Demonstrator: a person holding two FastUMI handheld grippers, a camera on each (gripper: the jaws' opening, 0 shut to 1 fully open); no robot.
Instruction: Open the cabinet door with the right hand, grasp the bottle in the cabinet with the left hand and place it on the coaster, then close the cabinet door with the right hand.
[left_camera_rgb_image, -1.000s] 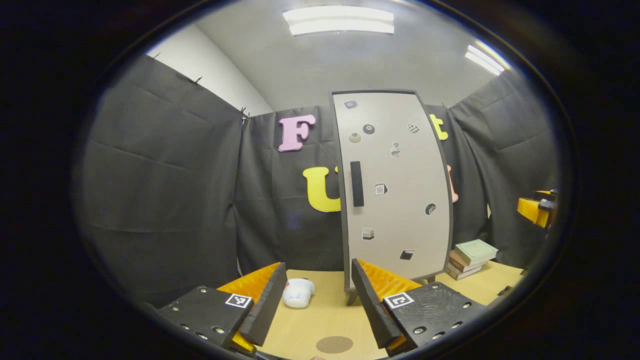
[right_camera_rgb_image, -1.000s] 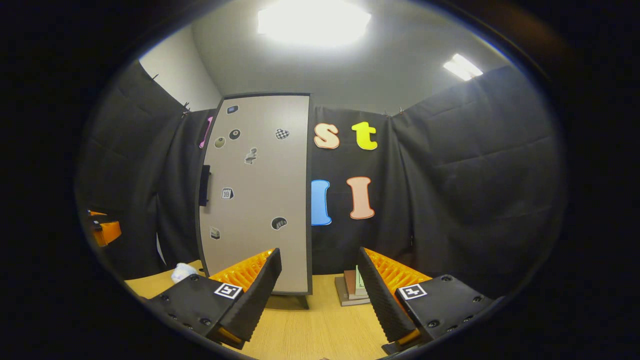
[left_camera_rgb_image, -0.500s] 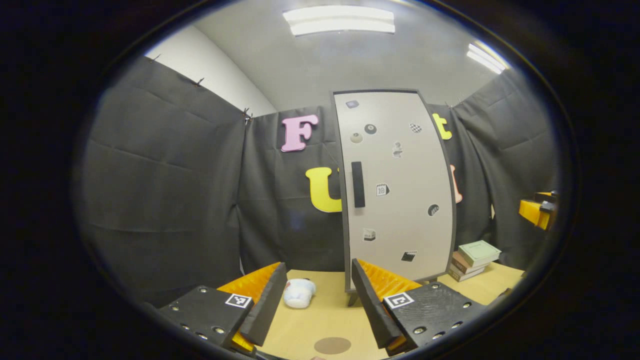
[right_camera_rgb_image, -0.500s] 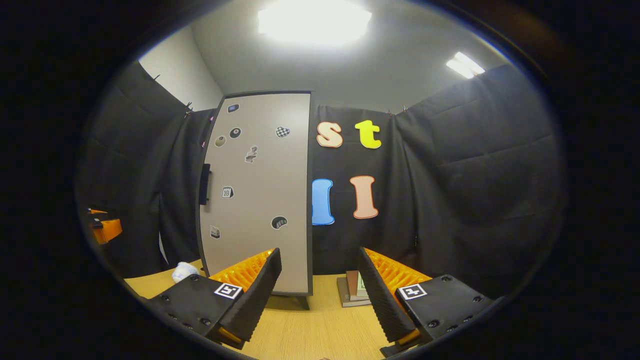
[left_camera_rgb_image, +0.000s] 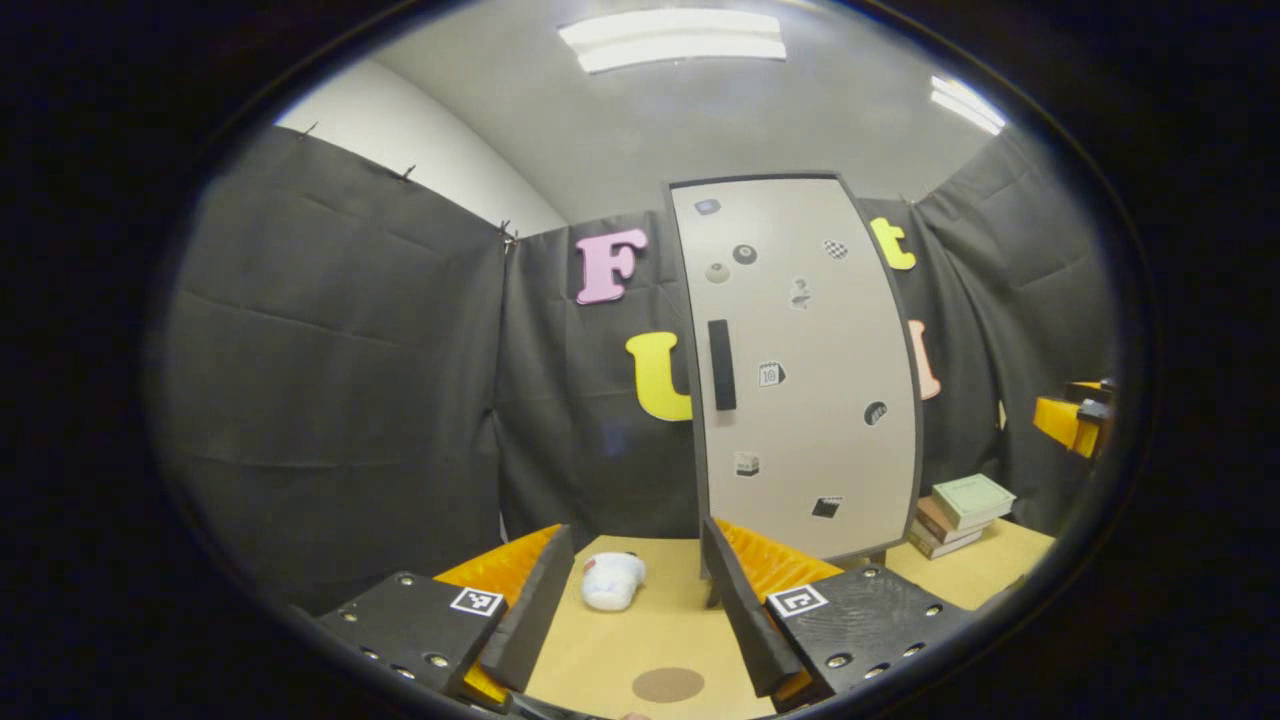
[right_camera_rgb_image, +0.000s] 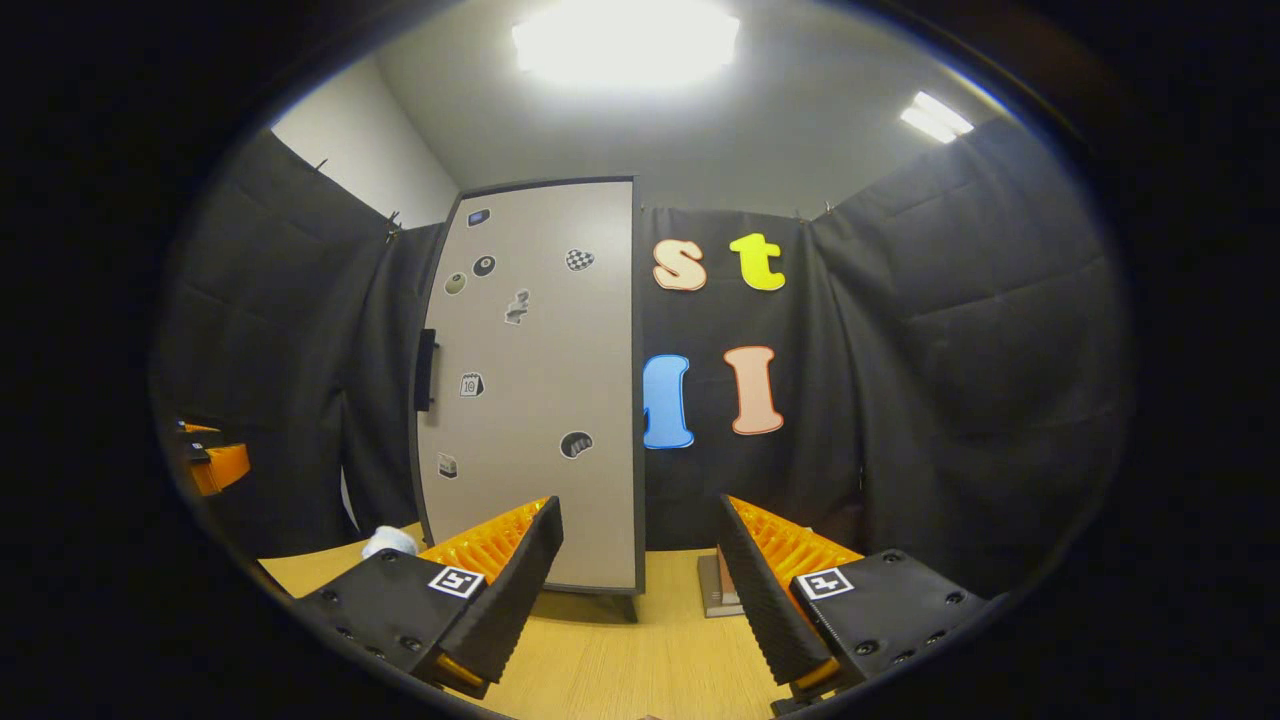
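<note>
Ok so nothing's been grabbed yet, I'm at the very first step: getting the cabinet door (right_camera_rgb_image: 530, 385) open with the right side. In the right gripper view my right tongs (right_camera_rgb_image: 640, 585) sit low in the frame, spread wide apart with nothing between them, and the tall grey door stands shut just left of centre with its dark vertical handle (right_camera_rgb_image: 426, 370) on the door's left edge. Left tongs (left_camera_rgb_image: 628, 600) are also spread and empty at the bottom of the left gripper view, where the same handle (left_camera_rgb_image: 721, 365) shows near mid-frame. The bottle must be behind that door, can't see it at all. The brown round coaster (left_camera_rgb_image: 667, 684) lies on the worktop (left_camera_rgb_image: 650, 630) at bottom centre, between the left fingers, with a small white bundled thing (left_camera_rgb_image: 612, 581) a bit beyond it. My plan: swing the right tongs leftward and up to handle height, straddle the bar, pinch firmly, then pull along the hinge arc, not straight back, or the cabinet might tip. The book stack (left_camera_rgb_image: 955, 513) at lower right should stay out of the door's swing, I think.
</note>
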